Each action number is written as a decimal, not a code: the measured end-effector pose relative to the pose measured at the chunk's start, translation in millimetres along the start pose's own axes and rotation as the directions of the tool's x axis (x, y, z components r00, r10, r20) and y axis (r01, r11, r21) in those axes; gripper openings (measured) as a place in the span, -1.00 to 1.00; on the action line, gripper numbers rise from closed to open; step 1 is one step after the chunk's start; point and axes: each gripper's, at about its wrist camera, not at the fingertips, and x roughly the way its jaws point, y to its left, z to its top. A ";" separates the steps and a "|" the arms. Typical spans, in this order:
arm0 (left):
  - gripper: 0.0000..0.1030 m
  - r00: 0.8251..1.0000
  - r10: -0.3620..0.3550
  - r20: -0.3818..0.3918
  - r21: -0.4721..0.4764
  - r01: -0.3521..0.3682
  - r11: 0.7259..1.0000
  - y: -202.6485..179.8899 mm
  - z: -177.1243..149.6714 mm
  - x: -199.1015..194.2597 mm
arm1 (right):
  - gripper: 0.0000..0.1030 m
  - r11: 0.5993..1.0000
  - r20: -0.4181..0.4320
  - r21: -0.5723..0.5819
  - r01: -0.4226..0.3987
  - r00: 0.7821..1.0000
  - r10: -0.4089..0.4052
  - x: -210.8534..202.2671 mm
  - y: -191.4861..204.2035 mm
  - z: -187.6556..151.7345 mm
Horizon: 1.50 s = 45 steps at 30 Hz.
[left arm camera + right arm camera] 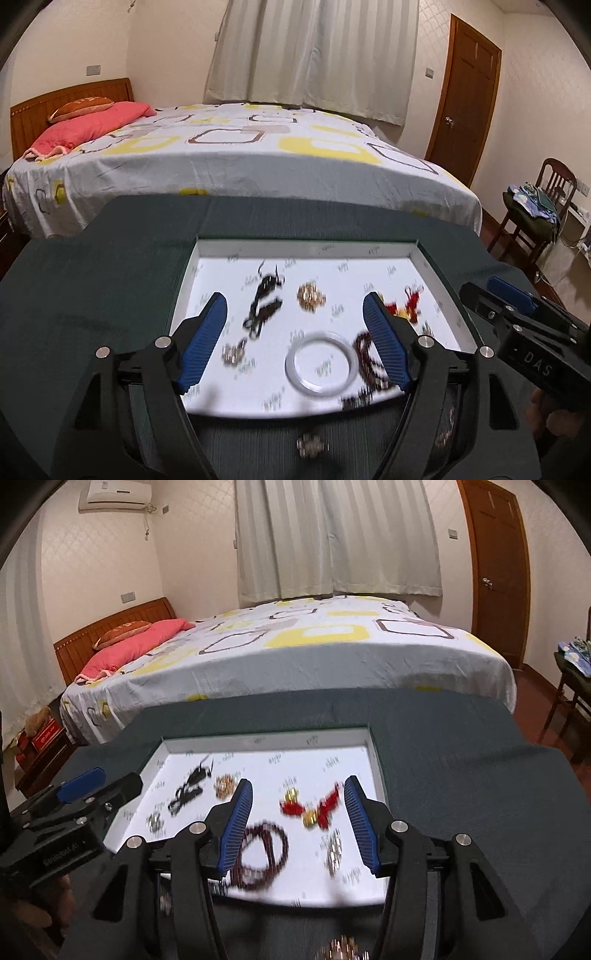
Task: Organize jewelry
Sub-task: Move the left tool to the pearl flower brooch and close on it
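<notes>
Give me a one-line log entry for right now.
left gripper: open, empty | right gripper: open, empty | white tray: jewelry inside

Both handheld grippers are showing matte black frames with angled arms, round silver screw heads sitting at the joints. The left gripper and the right gripper are each wearing two long blue finger pads ribbed with fine crosswise grooves. Seen from the side, each black body is carrying small pale lettering and a blue block on top.
</notes>
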 end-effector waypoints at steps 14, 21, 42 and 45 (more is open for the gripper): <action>0.40 0.993 0.031 -0.110 0.012 -0.030 0.999 -7.7 -74.7 -7.2 | 0.00 0.999 -0.120 0.044 0.032 0.992 -0.027 -34.2 -17.7 -83.3; 0.19 0.982 0.045 -0.182 0.015 -0.043 0.999 -11.8 -93.0 12.8 | 0.00 0.996 -0.143 0.070 0.053 0.989 -0.043 -34.3 -33.4 -100.0; -0.60 0.973 0.019 -0.232 0.044 -0.009 0.999 -11.2 -97.4 20.8 | 0.00 0.992 -0.154 0.111 0.067 0.987 -0.050 -29.2 -48.4 -106.2; -0.63 0.974 0.017 -0.226 0.046 -0.007 0.999 -9.9 -97.5 18.8 | 0.00 0.992 -0.158 0.106 0.068 0.986 -0.051 -27.5 -47.4 -107.4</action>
